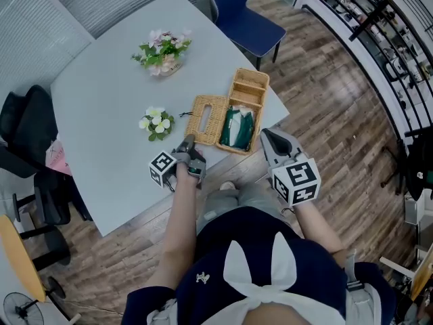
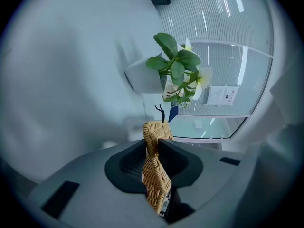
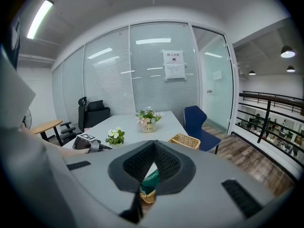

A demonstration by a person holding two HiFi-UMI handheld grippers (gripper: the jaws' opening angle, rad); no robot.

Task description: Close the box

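Flower pot [image 1: 157, 122] just beside wicker lid [image 1: 206, 119], blue chair [image 1: 245, 20] beyond box [image 1: 249, 90]

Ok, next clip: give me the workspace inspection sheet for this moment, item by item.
Surface: pale table, on a wood floor.
Job's things: wicker box open, green contents inside; lid lies open at the box's left.
Clutter: potted flowers; small flower bunch beside the lid.
Grippers: left gripper clamped on the lid's edge; right gripper shut, empty, at the box's near corner.
Cables: nothing seen.
Surroundings: blue chair, black office chair, glass partitions.
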